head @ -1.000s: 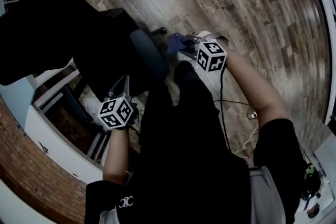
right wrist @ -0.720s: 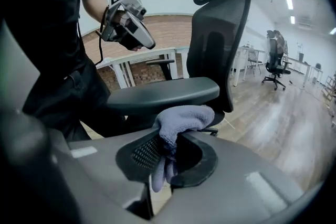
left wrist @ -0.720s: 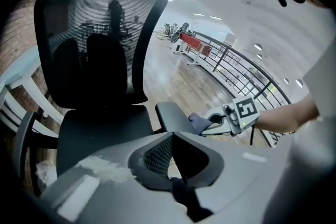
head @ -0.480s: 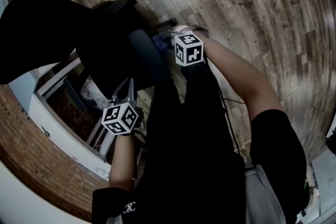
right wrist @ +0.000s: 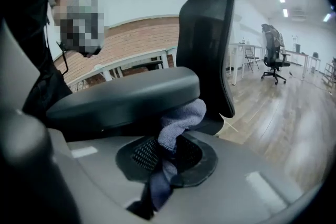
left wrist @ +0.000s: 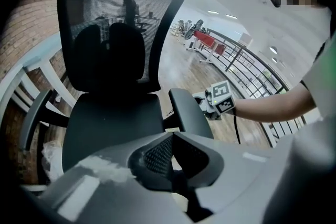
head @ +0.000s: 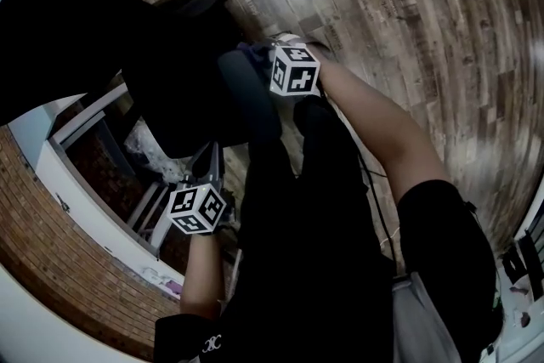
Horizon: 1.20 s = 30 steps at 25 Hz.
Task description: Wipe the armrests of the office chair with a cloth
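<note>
A crumpled blue-purple microfibre cloth [right wrist: 179, 122] is clamped between the closed jaws of the right gripper [right wrist: 168, 150]. Its free end bunches up against the lower edge of a dark grey padded armrest [right wrist: 126, 93], near the pad's end. In the head view the cloth [head: 252, 54] shows as a small purple patch at the end of the same armrest [head: 246, 93].

The armrest belongs to a black office chair with a mesh backrest [left wrist: 116, 34], a headrest and a wide dark seat [left wrist: 113, 123]. A second armrest [left wrist: 35, 113] stands on the chair's other side.

The left gripper [left wrist: 173, 137] is held in front of the seat, apart from the chair, its jaws together with nothing between them. From its view, the right gripper appears just beyond the near armrest, at the end of the person's bare forearm [left wrist: 273, 105].

Under the chair is a brown wood-plank floor [head: 408, 4]. A red brick wall [head: 64, 268] and a white frame lie behind. Another office chair [right wrist: 274, 63] stands far off.
</note>
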### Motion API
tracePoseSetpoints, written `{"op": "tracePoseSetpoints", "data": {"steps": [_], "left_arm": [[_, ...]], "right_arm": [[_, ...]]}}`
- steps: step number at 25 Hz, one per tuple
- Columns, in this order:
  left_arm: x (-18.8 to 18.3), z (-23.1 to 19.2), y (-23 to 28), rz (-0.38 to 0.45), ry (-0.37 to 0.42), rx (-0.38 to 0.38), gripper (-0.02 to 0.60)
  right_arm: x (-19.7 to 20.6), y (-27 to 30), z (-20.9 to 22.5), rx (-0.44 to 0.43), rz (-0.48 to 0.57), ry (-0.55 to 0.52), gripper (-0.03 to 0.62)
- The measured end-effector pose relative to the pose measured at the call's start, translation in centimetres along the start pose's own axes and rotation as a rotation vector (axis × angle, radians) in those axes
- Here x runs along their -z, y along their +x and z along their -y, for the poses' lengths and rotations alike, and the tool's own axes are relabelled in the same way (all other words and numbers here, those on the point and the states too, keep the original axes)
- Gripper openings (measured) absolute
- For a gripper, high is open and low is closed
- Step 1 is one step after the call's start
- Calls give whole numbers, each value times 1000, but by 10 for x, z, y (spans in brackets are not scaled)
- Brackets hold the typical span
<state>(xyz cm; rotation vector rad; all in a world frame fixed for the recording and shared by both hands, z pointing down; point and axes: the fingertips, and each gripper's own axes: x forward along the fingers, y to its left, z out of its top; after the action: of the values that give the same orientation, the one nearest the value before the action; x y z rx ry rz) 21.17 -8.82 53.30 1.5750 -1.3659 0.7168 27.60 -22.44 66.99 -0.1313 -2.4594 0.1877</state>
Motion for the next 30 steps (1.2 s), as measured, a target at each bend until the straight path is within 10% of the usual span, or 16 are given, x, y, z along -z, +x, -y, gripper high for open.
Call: {"op": "tracePoseSetpoints", "data": {"steps": [30], "left_arm": [[39,-28,26,-58,-22,-7,5]], "right_arm": [[134,85,40,20,-196,223,41]]}}
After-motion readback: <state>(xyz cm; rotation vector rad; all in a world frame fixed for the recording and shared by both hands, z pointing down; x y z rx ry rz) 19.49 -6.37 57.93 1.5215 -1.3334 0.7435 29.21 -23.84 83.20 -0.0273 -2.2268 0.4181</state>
